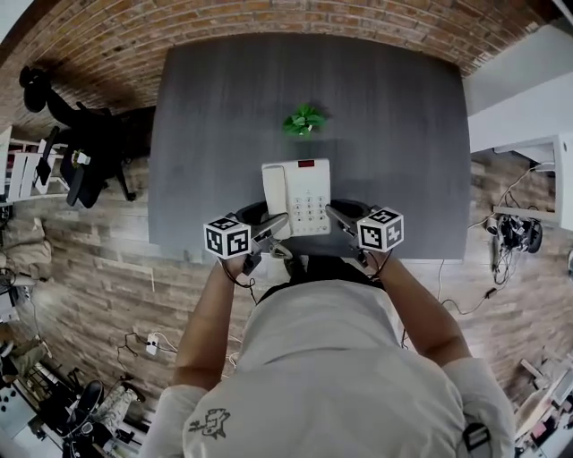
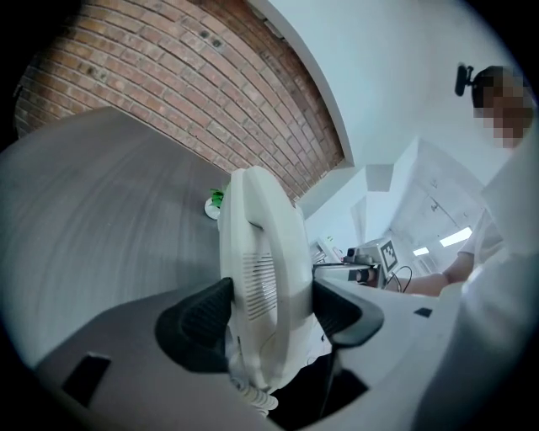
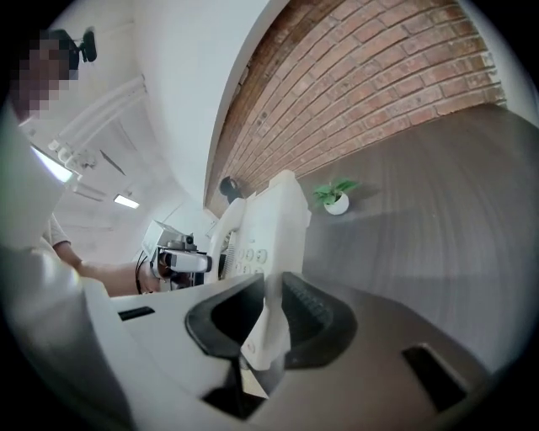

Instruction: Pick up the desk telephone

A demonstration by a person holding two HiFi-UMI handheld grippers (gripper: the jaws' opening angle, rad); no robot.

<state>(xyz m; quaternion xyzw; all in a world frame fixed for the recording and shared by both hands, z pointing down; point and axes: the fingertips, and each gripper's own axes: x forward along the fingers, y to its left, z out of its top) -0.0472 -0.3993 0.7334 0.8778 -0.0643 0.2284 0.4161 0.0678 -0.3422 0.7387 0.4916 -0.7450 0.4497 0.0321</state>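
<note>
Head view is looking straight down on a dark grey desk (image 1: 224, 116) that is standing against a red brick wall (image 1: 269, 18), with wood-plank floor (image 1: 98, 268) showing on both sides. A black office chair (image 1: 89, 152) is sitting off the desk's left end, and cables (image 1: 510, 228) are lying on the floor at the right. A small green plant (image 1: 304, 121) is standing mid-desk.

The white desk telephone (image 1: 297, 197) is hanging between the two tools over the desk's near part, just in front of the person's chest. The left gripper (image 1: 273, 224) is clamping the side where the handset is lying, and the right gripper (image 1: 340, 217) is pinching the opposite edge.

From above, the pads are hardly showing. Left gripper view is making that grip plain: both black pads are pressing the handset side, and a coiled cord (image 2: 248, 391) is dangling below. It is also catching white walls and ceiling lights. Right gripper view is showing its jaws nearly together on the thin edge of the phone's body, with the keypad facing away towards the other tool.
</note>
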